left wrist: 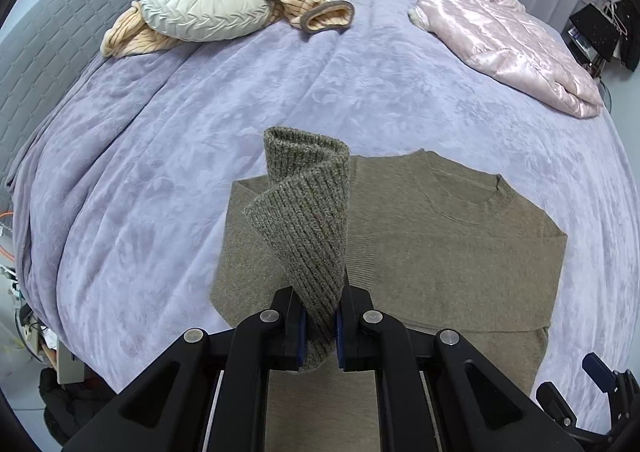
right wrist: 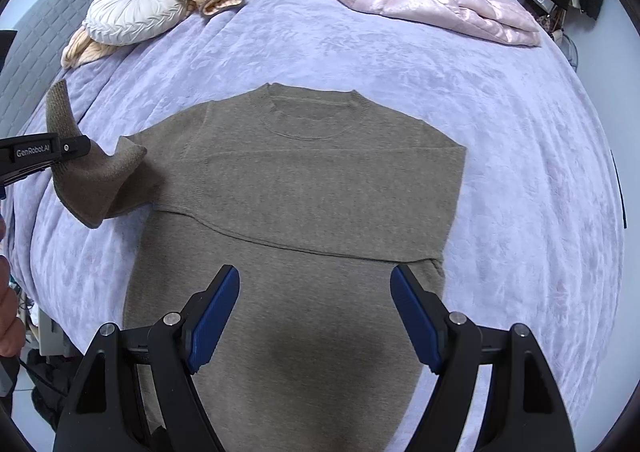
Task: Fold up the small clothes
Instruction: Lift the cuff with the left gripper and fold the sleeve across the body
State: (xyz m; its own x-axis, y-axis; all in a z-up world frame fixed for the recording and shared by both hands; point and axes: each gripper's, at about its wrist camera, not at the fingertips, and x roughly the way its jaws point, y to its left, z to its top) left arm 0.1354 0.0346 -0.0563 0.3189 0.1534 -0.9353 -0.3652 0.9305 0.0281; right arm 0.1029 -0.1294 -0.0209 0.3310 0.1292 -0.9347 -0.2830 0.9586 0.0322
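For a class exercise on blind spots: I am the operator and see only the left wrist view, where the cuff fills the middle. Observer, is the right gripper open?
Observer: Yes, the right gripper is open, fingers wide apart, holding nothing.
Operator: Where is it?
Observer: Over the lower body of the brown sweater.
Operator: Is the other sleeve folded?
Observer: It lies folded across the chest, its edge running across the sweater.
Operator: And my sleeve?
Observer: The sleeve hangs from the left gripper, lifted off the purple blanket.
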